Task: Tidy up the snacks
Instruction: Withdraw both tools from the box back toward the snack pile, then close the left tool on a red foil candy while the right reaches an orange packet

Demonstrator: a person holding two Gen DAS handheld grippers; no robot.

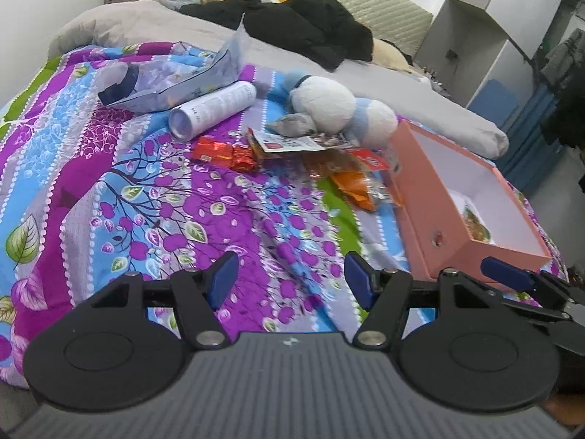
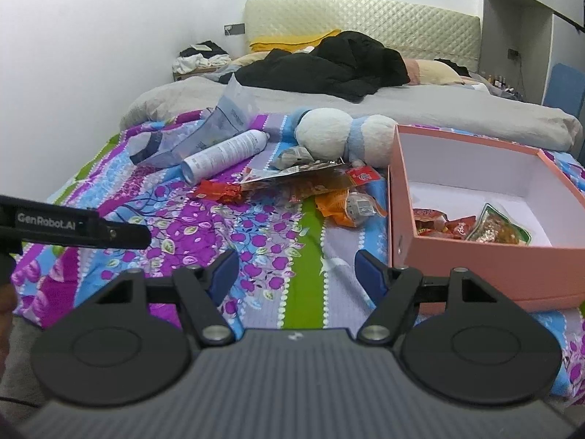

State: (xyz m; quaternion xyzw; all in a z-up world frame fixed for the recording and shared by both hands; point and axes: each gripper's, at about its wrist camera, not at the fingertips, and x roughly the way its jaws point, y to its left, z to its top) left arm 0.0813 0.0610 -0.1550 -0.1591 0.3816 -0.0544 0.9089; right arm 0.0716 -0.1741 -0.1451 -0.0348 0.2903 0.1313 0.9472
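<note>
Snack packets lie on a flowered bedspread (image 1: 164, 197): a red packet (image 1: 223, 153) (image 2: 219, 192), an orange packet (image 1: 356, 184) (image 2: 338, 206), and a flat packet with a white label (image 1: 292, 142) (image 2: 292, 175). A pink open box (image 1: 471, 248) (image 2: 457, 256) stands at the right with several packets inside (image 2: 471, 228). My left gripper (image 1: 290, 276) is open over bare bedspread, well short of the snacks. My right gripper (image 2: 298, 272) is open too, beside the box's near left corner. Nothing is between either pair of fingers.
A white spray can (image 1: 214, 111) (image 2: 226, 153), a clear plastic pouch (image 1: 175, 80) and a white-and-blue plush toy (image 1: 336, 109) (image 2: 343, 135) lie behind the snacks. Black clothes (image 1: 303, 25) are piled on the grey duvet. Shelving stands at the right.
</note>
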